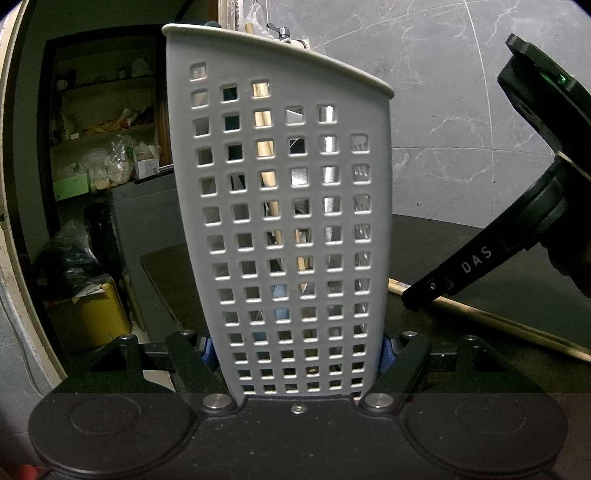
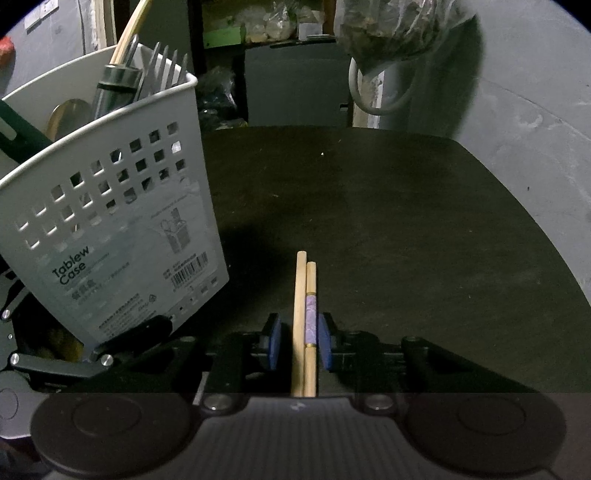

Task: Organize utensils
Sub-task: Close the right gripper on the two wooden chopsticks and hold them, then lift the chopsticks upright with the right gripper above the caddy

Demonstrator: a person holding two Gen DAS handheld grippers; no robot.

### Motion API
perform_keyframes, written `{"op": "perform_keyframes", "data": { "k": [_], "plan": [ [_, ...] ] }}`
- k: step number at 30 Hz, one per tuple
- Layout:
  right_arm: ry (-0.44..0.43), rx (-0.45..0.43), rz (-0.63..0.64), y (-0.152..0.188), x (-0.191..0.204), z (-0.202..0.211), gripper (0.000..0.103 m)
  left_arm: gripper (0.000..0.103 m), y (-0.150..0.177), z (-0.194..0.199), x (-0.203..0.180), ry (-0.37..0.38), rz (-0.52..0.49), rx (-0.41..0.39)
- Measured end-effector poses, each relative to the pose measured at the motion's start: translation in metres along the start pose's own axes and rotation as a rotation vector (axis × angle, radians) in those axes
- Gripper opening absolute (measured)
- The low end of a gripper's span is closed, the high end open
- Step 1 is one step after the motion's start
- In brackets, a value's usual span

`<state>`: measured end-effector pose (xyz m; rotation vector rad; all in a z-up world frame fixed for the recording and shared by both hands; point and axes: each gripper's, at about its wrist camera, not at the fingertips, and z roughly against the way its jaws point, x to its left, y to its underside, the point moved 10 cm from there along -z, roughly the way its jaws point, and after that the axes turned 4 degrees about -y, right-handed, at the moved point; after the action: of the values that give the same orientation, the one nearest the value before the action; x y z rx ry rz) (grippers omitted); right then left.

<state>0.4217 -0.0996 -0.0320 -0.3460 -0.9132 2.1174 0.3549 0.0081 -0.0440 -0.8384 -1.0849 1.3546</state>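
A grey perforated cutlery holder (image 1: 288, 206) fills the left wrist view; my left gripper (image 1: 295, 350) is shut on its lower sides. It also shows at the left of the right wrist view (image 2: 122, 221), tilted, with forks (image 2: 166, 70), a spoon and wooden sticks standing in it. A pair of wooden chopsticks (image 2: 306, 314), one with a purple band, lies on the black table between the blue pads (image 2: 274, 341) of my right gripper (image 2: 299, 343). The jaws stand apart with a gap on the left side. The chopsticks also show in the left wrist view (image 1: 498, 321).
The black table (image 2: 388, 221) ends at a rounded far edge against a grey marble wall (image 1: 443, 92). Shelves with bags (image 1: 107, 147) and a yellow box (image 1: 88, 317) stand beyond the table. A plastic bag (image 2: 391, 29) hangs at the far side.
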Motion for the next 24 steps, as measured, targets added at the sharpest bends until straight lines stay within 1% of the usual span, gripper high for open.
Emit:
{"op": "perform_keyframes", "data": {
  "k": [4,10,11,12,16,24],
  "plan": [
    [-0.006,0.026,0.000,-0.004,0.000,-0.002,0.025,0.076,0.000,-0.001,0.000,-0.001,-0.001,-0.001],
    [-0.010,0.097,0.008,-0.010,0.000,-0.007,0.024,0.076,0.000,-0.003,-0.001,0.000,-0.002,-0.001],
    [-0.014,0.104,0.007,-0.011,0.000,-0.007,0.021,0.076,0.000,-0.003,-0.001,0.001,-0.001,-0.002],
    [-0.009,0.110,0.011,-0.011,0.000,-0.008,0.015,0.076,0.000,-0.003,-0.001,0.002,0.001,-0.002],
    [-0.005,0.157,0.018,-0.015,-0.001,-0.010,0.016,0.076,0.000,-0.003,0.001,0.007,0.000,-0.005],
    [-0.022,0.191,0.016,-0.018,-0.004,-0.013,0.016,0.076,0.002,-0.004,0.003,0.009,0.006,-0.007]
  ]
}}
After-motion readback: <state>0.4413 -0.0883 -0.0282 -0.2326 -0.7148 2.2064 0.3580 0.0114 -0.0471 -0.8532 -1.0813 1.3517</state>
